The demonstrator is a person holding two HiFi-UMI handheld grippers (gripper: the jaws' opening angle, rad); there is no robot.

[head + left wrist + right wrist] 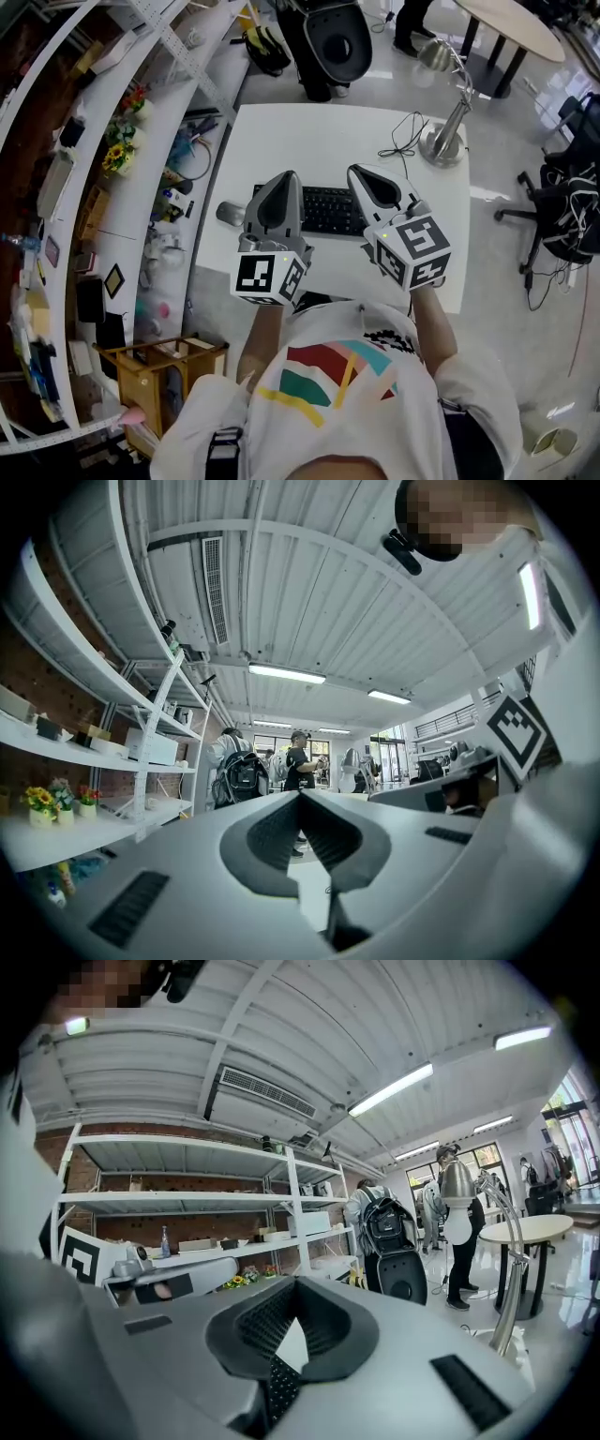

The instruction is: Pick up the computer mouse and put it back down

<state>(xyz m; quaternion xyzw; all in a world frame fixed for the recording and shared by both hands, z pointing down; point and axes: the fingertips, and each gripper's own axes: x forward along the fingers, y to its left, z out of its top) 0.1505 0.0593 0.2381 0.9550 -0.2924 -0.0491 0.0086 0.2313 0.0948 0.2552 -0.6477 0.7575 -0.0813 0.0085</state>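
Observation:
In the head view a grey computer mouse (pixel 229 214) lies on the white desk (pixel 309 141), just left of a black keyboard (pixel 330 212). My left gripper (pixel 281 178) is held above the keyboard's left end, right beside the mouse and apart from it. Its jaws are shut with nothing between them. My right gripper (pixel 360 172) hovers over the keyboard's right end, also shut and empty. In the left gripper view the left gripper (pixel 300 795) points level into the room, and so does the right gripper (pixel 295 1284) in the right gripper view. Neither gripper view shows the mouse.
A metal desk lamp (pixel 446 131) with its cable stands at the desk's far right corner. Cluttered white shelves (pixel 141 141) run along the left, with a wooden crate (pixel 159 370) below. A black office chair (pixel 334 37) and a round table (pixel 511 23) lie beyond. People (pixel 300 761) stand in the distance.

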